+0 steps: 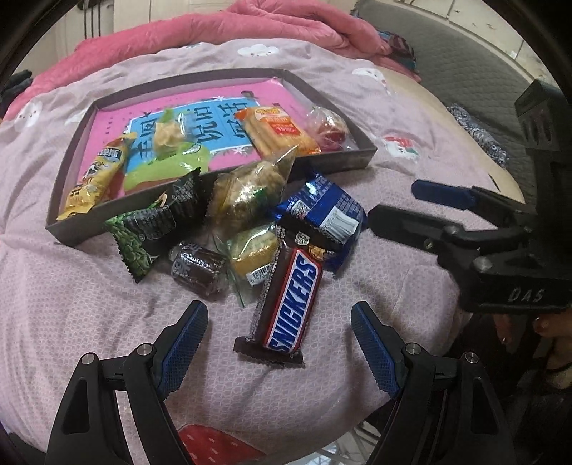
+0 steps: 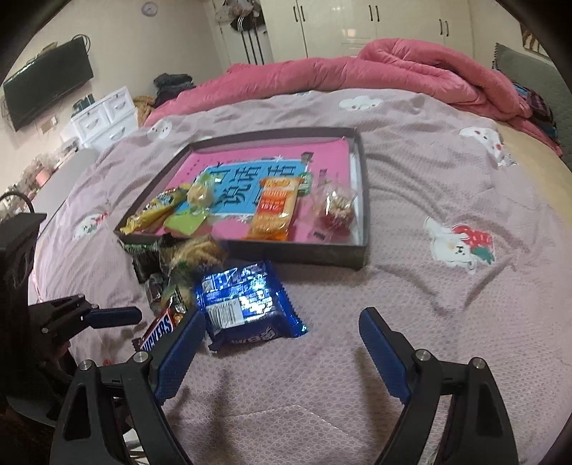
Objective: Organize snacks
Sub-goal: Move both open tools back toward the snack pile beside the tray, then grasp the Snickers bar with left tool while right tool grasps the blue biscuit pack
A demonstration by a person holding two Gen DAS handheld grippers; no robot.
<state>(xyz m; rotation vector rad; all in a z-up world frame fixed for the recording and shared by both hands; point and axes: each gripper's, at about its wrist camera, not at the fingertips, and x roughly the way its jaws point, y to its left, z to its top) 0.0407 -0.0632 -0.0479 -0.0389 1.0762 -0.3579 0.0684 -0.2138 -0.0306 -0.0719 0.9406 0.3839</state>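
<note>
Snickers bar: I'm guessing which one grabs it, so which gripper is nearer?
Left. The left gripper, open, has the Snickers bar between its fingers, untouched; the right gripper sits beside it, by the blue packet.

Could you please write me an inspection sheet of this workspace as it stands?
Surface: bed with pale purple patterned cover.
Job's things: shallow box holds an orange biscuit pack, yellow pack and other snacks; loose pile in front of it includes Snickers bar, blue packet, green-black packet.
Clutter: pink quilt bunched at the far side.
Grippers: left tongs open above the Snickers bar; right tongs open beside the blue packet; both empty.
Cables: nothing seen on the bed.
Surroundings: wall television, white drawers, wardrobes.
</note>
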